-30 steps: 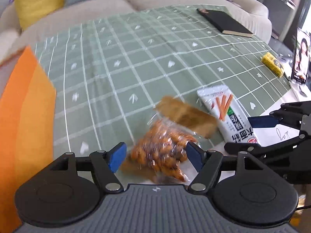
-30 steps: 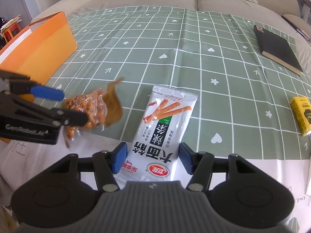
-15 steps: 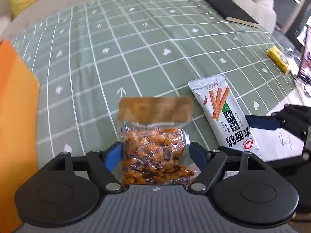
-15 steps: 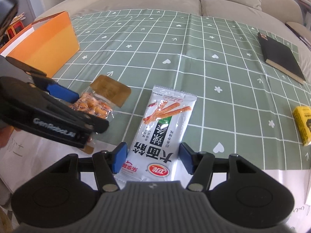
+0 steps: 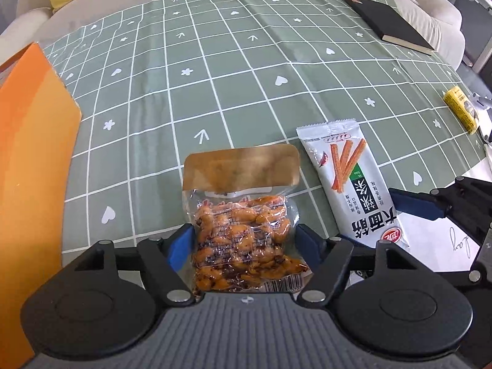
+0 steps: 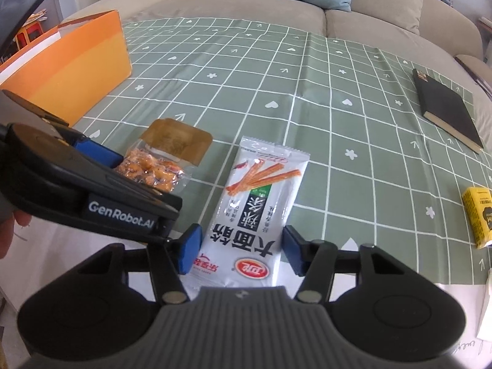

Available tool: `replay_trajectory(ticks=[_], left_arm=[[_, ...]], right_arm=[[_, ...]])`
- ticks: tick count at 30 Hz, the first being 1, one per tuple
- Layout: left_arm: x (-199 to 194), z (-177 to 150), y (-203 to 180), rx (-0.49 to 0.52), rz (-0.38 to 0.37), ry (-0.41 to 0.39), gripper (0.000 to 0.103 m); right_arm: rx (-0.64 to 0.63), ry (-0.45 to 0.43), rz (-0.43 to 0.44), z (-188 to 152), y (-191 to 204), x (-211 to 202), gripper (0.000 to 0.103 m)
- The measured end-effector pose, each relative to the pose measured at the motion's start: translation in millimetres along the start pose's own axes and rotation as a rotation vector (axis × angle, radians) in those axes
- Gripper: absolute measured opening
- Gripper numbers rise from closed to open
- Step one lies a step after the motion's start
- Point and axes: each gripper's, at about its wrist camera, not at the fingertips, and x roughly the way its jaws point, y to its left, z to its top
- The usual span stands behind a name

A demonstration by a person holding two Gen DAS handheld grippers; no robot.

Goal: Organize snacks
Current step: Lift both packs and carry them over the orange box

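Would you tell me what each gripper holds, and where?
Nothing yet: left gripper, jaws just closing, straddles the peanut bag near its bottom; right gripper straddles the pack likewise.

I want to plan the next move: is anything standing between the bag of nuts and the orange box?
Nothing visible does. Between the bag of nuts and the orange box lies only bare green checked tablecloth. The white spicy-strip packet lies on the bag's other side, away from the box.
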Motion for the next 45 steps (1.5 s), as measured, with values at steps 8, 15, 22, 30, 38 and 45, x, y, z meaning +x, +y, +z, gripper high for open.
replay_trajectory(ticks=[8, 15, 22, 30, 38, 45], left_arm=[[-7, -5, 4, -0.079, -0.01, -0.042, 0.077], [-15, -10, 15, -0.155, -0.036, -0.062, 0.075], [-33, -18, 21, -0.194, -0.008, -0.121, 0.074], [-60, -18, 26, -0.206, -0.019, -0.157, 0.074], [-97, -16, 45, -0.221, -0.029, -0.196, 0.074], [-134, -15, 75, -0.235, -0.014, -0.263, 0.074]], right_arm=[[0.029, 0.014, 0.012, 1, -2, -2, 0.05], [0.101, 0.023, 0.046, -1, -7, -5, 0.049], [0.099, 0.026, 0.053, -2, -2, -10, 0.048], [0.066, -0.014, 0.056, 6, 11, -30, 0.047], [0.078, -0.055, 0.102, 21, 29, -51, 0.047], [0.073, -0.097, 0.152, 49, 47, -69, 0.047]])
